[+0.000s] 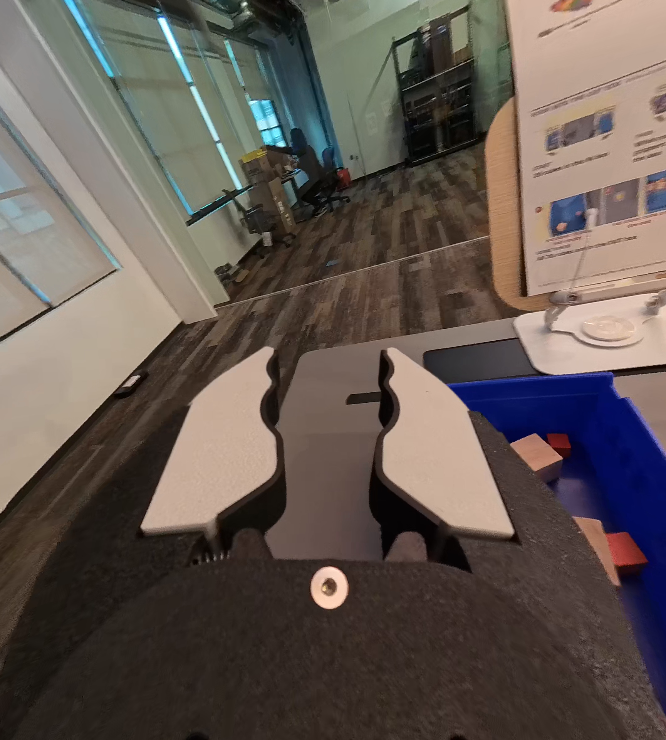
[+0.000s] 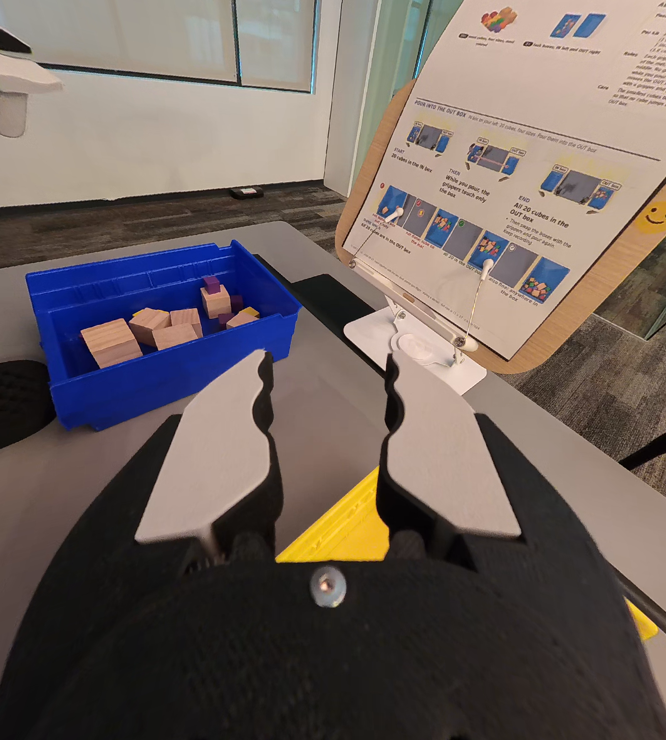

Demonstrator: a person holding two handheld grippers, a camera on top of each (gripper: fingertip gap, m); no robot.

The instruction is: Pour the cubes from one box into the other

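Observation:
A blue box (image 2: 171, 372) stands on the grey table and holds several wooden, purple and yellow cubes (image 2: 151, 328). In the left wrist view the blue box (image 1: 611, 452) lies to the right of my left gripper (image 1: 329, 356), with wooden and red cubes (image 1: 539, 456) inside. My left gripper is open and empty, above the table beside the box. It also shows at the upper left of the right wrist view (image 2: 11, 76). My right gripper (image 2: 327, 360) is open and empty, right of the blue box. A yellow box (image 2: 343, 528) lies under it, mostly hidden.
An instruction sheet on a wooden board (image 2: 523, 180) stands on a white stand (image 2: 415, 348) at the table's far right. A black mat (image 2: 3, 400) lies left of the blue box. The table's far edge (image 1: 403, 344) drops to the carpeted floor. A person sits far off (image 1: 307, 168).

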